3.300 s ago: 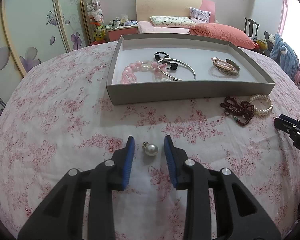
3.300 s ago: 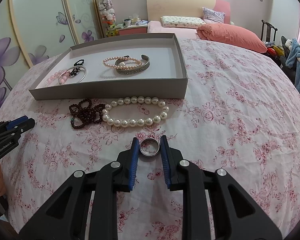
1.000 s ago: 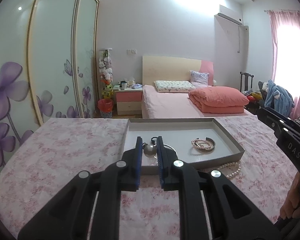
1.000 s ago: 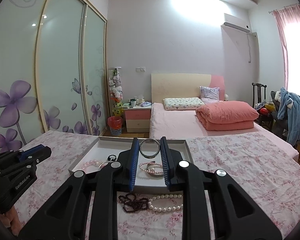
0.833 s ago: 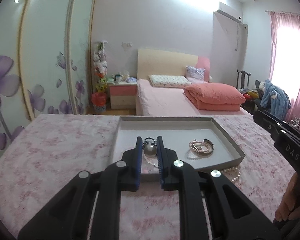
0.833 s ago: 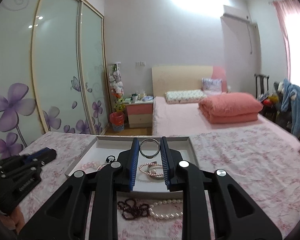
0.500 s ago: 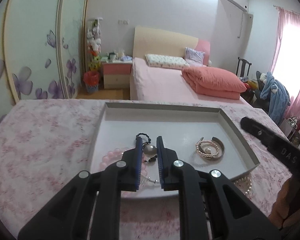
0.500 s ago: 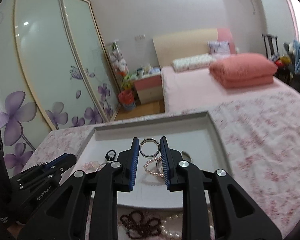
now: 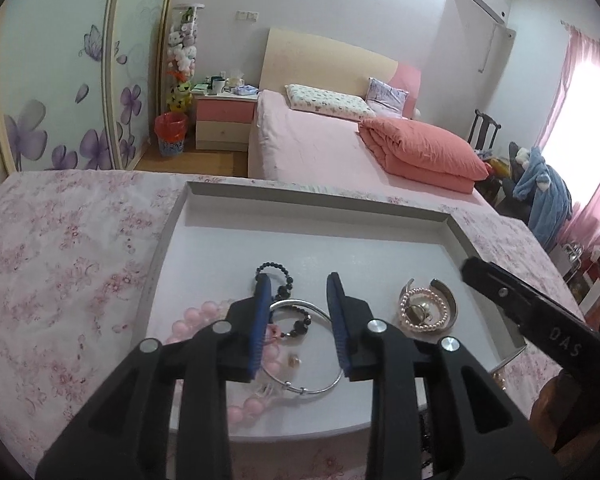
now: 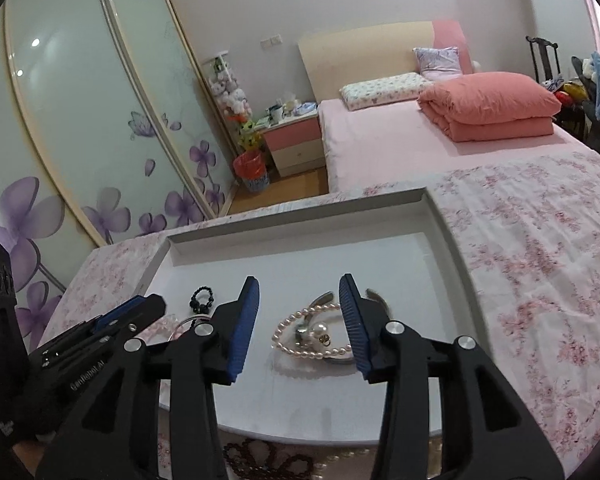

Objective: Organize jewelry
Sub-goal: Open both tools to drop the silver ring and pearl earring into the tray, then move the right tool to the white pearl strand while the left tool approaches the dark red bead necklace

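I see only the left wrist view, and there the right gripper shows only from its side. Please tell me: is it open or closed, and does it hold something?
Observer: The right gripper is open, and nothing is between its fingers.
Operator: Over which piece does it stand?
Observer: The pink pearl bracelet shows between its two fingers, lying on the floor of the tray.
Operator: Is any jewelry outside the tray?
Observer: Yes. The dark red beads lie on the cloth just before the tray's near wall, with the white pearls beside them.
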The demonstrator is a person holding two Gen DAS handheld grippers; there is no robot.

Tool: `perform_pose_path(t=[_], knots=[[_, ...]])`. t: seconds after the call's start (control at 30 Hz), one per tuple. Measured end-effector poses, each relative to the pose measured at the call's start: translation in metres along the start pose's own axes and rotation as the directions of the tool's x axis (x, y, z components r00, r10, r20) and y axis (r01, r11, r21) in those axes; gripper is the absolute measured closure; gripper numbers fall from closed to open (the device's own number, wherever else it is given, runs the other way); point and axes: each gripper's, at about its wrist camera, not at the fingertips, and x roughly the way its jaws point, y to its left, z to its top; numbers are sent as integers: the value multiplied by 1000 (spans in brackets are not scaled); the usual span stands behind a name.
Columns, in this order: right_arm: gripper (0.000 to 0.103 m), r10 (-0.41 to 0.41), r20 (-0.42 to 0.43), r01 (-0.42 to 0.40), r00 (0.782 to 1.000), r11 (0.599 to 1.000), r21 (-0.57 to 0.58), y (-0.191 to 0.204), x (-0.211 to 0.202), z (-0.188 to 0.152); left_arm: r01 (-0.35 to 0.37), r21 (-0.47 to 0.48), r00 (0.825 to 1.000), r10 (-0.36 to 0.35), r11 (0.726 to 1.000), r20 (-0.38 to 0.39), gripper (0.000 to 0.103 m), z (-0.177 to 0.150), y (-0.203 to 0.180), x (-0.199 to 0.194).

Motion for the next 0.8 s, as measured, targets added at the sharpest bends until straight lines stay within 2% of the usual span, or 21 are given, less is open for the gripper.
perform_pose_path(t=[0.17, 0.5, 0.67, 0.8], knots=[[60, -11, 15, 10, 1000, 1000, 25, -8, -10, 1, -12, -36, 1000, 12, 999, 12, 70, 1, 9, -13], [60, -25, 30, 24, 999, 999, 35, -16, -38, -5, -60, -33, 998, 61, 998, 28, 64, -14, 12, -53], [60, -73, -1, 73, 997, 997, 24, -29, -49, -16, -86, -25, 996, 86, 996, 6, 57, -34, 19, -70], [60, -162, -74, 162, 984, 987, -15, -43, -52, -33, -113, 0, 993, 113, 994, -24, 48, -54, 25, -81]])
